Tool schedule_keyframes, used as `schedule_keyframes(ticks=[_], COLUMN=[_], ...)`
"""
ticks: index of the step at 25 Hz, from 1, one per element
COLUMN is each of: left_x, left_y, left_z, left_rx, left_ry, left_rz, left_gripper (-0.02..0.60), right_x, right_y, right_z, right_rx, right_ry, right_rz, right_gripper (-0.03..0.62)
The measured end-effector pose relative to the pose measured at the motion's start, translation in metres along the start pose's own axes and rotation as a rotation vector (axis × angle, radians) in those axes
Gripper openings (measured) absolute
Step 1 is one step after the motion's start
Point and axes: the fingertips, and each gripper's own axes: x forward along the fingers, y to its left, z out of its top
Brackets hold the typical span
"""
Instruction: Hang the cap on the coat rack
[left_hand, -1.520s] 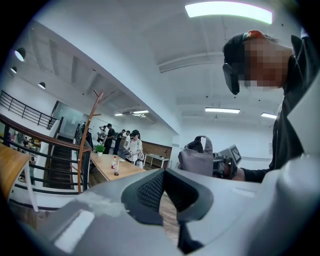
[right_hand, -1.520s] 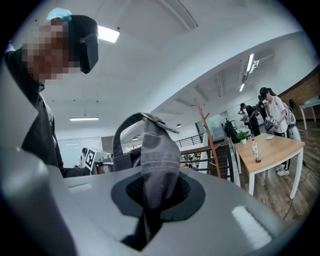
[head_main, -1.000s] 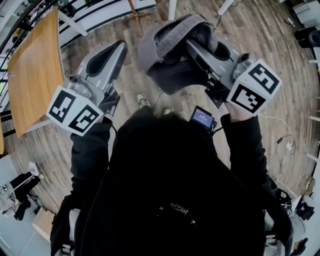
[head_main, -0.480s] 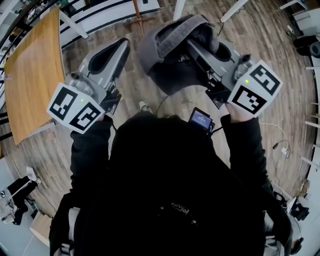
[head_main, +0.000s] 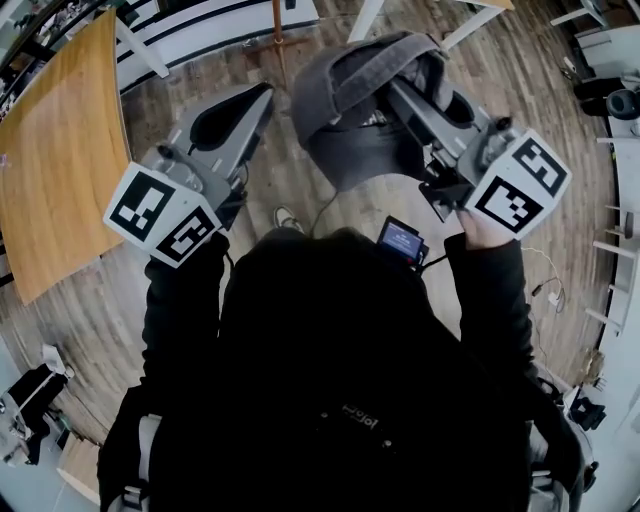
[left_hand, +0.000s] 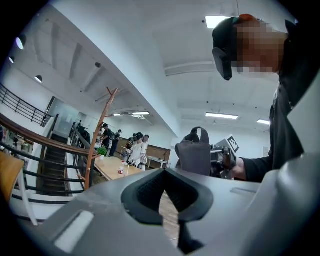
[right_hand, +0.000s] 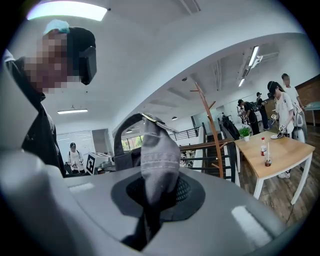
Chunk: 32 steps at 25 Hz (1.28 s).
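Observation:
My right gripper (head_main: 392, 92) is shut on the grey cap (head_main: 352, 105), held up in the air ahead of me; the cap's fabric (right_hand: 159, 155) stands pinched between the jaws, its strap loop on top. To its left my left gripper (head_main: 256, 98) is shut and holds nothing. The wooden coat rack (right_hand: 209, 125) stands some way beyond, right of the cap in the right gripper view. In the left gripper view the coat rack (left_hand: 99, 137) rises at left and the cap (left_hand: 195, 154) hangs at right. The rack's foot (head_main: 277, 35) shows at the top of the head view.
A wooden table (head_main: 62, 150) lies to my left on the plank floor. Another table (right_hand: 280, 152) with a bottle (right_hand: 263, 146) stands right of the rack. A black stair railing (left_hand: 30, 150) runs behind it. Several people (right_hand: 282, 107) stand in the background.
Both grippers have drifted slightly right and forward, the cap still in the right one. The rack's foot and the table have shifted in the head view as I move closer.

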Motion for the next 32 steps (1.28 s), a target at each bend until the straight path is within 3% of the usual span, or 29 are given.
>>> schedule_keyframes(ticks=[2,9,25,32], left_x=[0.000,-0.003,-0.022,0.005], left_y=[0.018,0.011,0.004,0.023], left_z=[-0.006,-0.001,0.006,0.017], left_rx=[-0.012,-0.018,0.071,0.060], left_ry=[0.011,0.015,0.025,0.033], left_rz=[-0.001,0.003,0.077,0.092], left_gripper=[0.002,0.002,0.002,0.002], right_x=[0.017,0.018,0.018,0.029], right_y=[-0.008,-0.002,0.004,-0.030], right_z=[-0.001,0.002,0.005,0.020], right_rx=[0.004,0.007,-0.017,0.007], right_ry=[0.014,0.043,0.014,0.005], right_rz=[-0.003,0.004,0.093,0.110], right_gripper=[0.023,0.024,0.025,0.025])
